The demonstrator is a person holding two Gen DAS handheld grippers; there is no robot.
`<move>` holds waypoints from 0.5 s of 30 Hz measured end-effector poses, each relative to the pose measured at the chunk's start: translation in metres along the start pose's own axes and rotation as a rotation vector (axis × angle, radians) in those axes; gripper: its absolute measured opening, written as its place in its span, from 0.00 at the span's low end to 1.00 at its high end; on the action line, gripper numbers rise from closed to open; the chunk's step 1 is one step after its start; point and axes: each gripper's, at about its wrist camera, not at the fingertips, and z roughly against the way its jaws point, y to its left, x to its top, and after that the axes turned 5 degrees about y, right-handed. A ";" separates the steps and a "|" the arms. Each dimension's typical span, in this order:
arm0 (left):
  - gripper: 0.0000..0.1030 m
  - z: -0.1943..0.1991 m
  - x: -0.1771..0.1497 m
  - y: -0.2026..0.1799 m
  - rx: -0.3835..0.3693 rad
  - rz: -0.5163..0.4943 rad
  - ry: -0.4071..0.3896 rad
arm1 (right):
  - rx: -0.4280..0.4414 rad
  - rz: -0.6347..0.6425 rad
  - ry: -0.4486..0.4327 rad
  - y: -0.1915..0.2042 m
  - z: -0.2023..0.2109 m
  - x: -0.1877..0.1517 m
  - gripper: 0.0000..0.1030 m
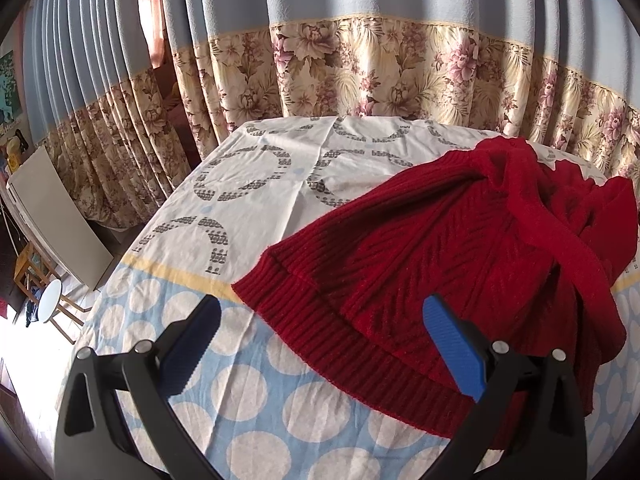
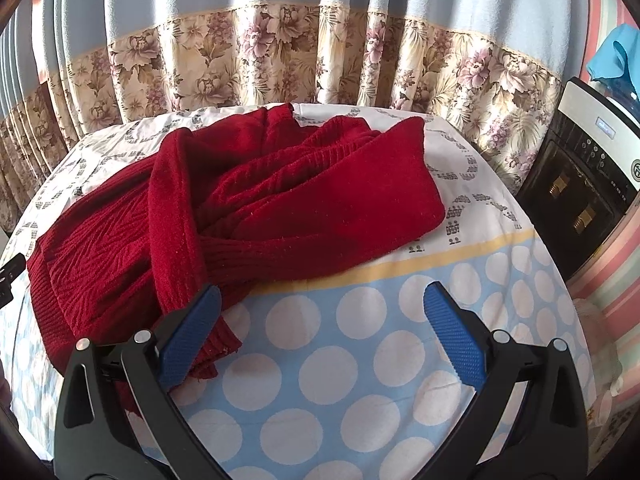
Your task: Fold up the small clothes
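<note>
We hold the left gripper (image 1: 322, 322) with its fingers (image 1: 454, 346) spread wide and nothing between them; the ribbed hem of the red sweater (image 1: 460, 248) lies in the gap just ahead, and the right-hand finger sits over the knit, though we cannot tell if it touches. The left-hand finger hovers over bare dotted cloth. Our right gripper (image 2: 322, 312) also has its fingers (image 2: 456, 340) parted and empty. In the right wrist view the sweater (image 2: 248, 196) lies crumpled ahead and to the left of these fingers, with a ribbed cuff (image 2: 216, 348) trailing down beside the left-hand finger, which overlaps it; contact is unclear. The right-hand finger is over open cloth, well apart from the garment. The sweater rests in a loose heap, sleeves crossed over its body, on the tabletop (image 2: 360, 380), which is covered by a sheet with white dots on blue near the fingers, a yellow stripe, then white with grey rings farther off. Beyond the far edge hangs a curtain (image 1: 380, 68), blue above and floral below. Far right of the right fingers stands a dark appliance (image 2: 584, 184); far left of the left fingers we see a small white stool (image 1: 50, 300).
</note>
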 end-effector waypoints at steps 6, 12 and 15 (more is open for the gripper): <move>0.98 0.000 0.001 -0.004 0.002 -0.008 0.002 | 0.001 -0.003 0.002 -0.003 0.000 -0.001 0.97; 0.98 0.000 0.001 -0.006 -0.001 -0.011 0.003 | 0.005 -0.008 0.007 -0.005 -0.001 -0.002 0.97; 0.98 0.001 0.000 -0.006 0.003 -0.009 0.001 | 0.003 -0.008 0.006 -0.005 0.000 -0.002 0.97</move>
